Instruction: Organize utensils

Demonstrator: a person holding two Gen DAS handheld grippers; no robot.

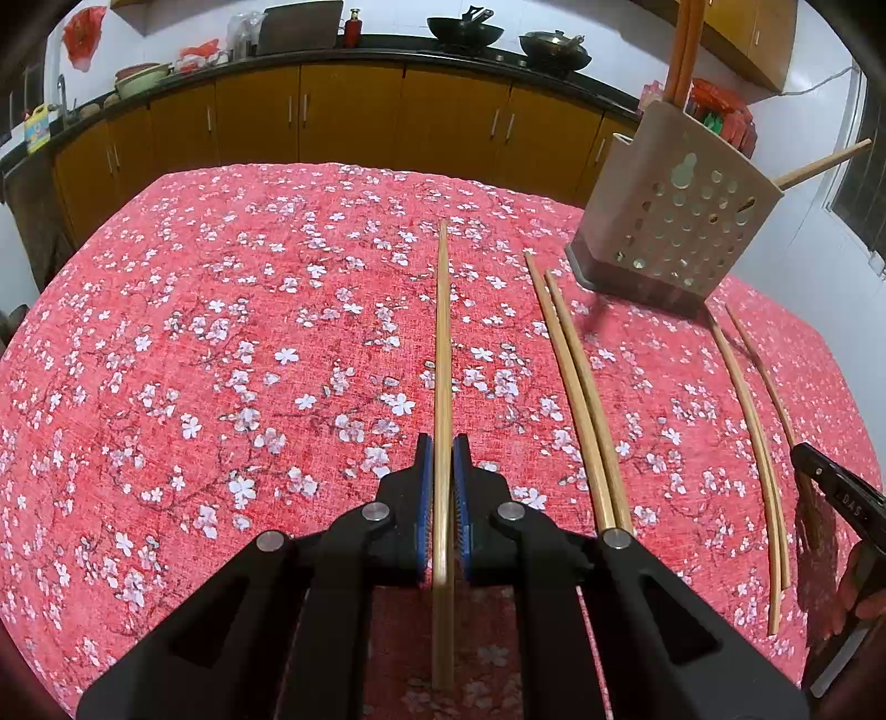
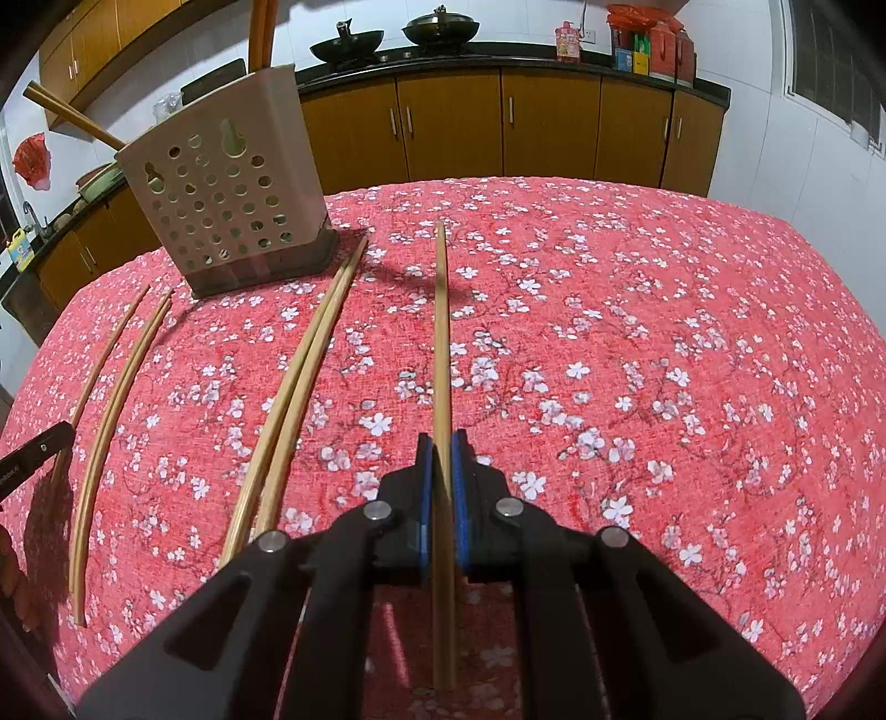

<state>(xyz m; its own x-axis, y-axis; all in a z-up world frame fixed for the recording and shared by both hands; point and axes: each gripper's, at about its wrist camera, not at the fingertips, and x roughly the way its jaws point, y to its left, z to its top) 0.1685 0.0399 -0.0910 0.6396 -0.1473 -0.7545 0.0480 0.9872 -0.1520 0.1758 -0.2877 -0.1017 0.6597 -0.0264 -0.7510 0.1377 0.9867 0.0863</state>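
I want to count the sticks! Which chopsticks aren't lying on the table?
The two chopsticks standing upright in the beige holder, plus a wooden handle sticking out sideways. The other chopsticks lie flat on the red cloth or sit between gripper fingers.

Right gripper (image 2: 442, 448) clamped on 1 chopstick (image 2: 441, 332), perforated holder (image 2: 221, 188) far left on floral tablecloth (image 2: 637, 360).

Utensil count, floral-cloth counter (image 1: 221, 332)

Chopsticks loose on cloth: four, in two pairs (image 1: 581, 399) (image 1: 758, 443). Chopsticks gripped: two, one per claw (image 1: 443, 354) (image 2: 441, 343). Perforated holder: one (image 1: 673, 210), several sticks inside, number unclear. Woks behind: two (image 1: 465, 27).
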